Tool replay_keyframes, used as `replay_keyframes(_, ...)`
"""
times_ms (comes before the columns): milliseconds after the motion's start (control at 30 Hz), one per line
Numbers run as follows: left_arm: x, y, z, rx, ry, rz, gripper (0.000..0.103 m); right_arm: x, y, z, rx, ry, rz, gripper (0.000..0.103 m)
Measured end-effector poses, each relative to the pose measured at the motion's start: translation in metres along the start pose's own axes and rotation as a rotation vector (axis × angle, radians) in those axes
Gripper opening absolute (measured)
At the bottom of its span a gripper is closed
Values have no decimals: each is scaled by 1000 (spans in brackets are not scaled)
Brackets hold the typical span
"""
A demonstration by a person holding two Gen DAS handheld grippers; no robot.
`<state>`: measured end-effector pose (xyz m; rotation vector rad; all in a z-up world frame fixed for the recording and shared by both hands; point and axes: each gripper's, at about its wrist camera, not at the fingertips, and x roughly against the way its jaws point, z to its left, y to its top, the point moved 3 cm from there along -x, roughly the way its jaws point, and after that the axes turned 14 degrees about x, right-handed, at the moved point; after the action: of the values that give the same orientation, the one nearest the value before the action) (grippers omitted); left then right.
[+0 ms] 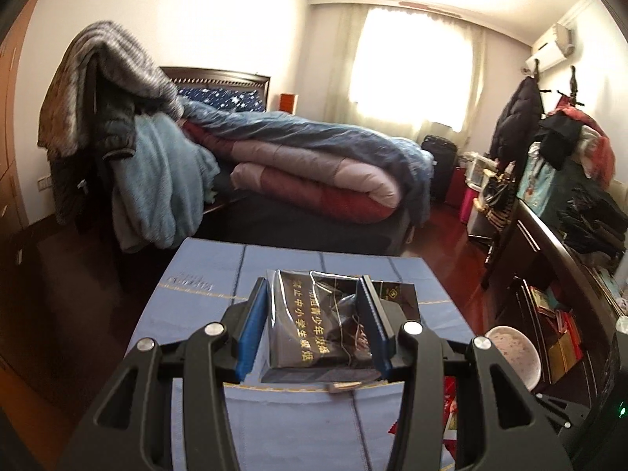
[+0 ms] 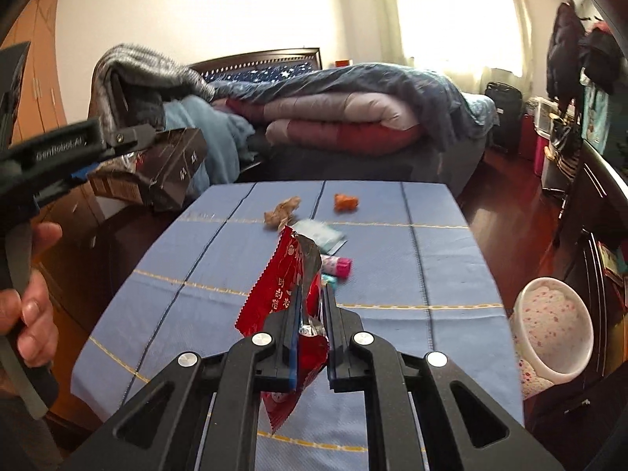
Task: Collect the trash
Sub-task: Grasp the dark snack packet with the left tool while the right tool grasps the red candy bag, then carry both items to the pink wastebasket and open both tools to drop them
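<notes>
My left gripper (image 1: 312, 286) is shut on a crumpled black cigarette box (image 1: 314, 325) with gold lettering, held above the blue tablecloth (image 1: 204, 274). In the right wrist view the left gripper (image 2: 117, 139) holds that box (image 2: 157, 172) up at the table's left. My right gripper (image 2: 312, 294) is shut on a red snack wrapper (image 2: 288, 286) above the blue tablecloth (image 2: 392, 267). On the cloth lie a brown crumpled scrap (image 2: 280, 212), an orange scrap (image 2: 345, 201), a pale green packet (image 2: 320, 233) and a small pink-capped tube (image 2: 337, 266).
A white speckled bin (image 2: 549, 333) stands at the table's right, also in the left wrist view (image 1: 514, 353). A bed with folded quilts (image 2: 353, 117) lies beyond the table. A dark desk (image 2: 596, 196) with clutter runs along the right wall.
</notes>
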<state>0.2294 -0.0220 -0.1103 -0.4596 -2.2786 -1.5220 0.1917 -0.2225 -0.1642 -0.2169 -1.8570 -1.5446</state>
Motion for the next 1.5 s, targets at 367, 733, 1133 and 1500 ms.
replay_keyframes(367, 14, -5, -55, -75, -85, -20, 47, 36, -3, -39, -61, -76, -42, 11)
replay_keyframes(733, -19, -36, -137, -179, -206, 45, 47, 57, -33, -111, -176, -226, -13, 11)
replay_keyframes(1133, -64, -78, -218, -274, -308, 129, 47, 76, -71, -186, -304, -382, 22, 11)
replay_keyframes(1500, -108, -123, -289, -365, -393, 209, 47, 71, -108, -250, -397, -507, 88, 11)
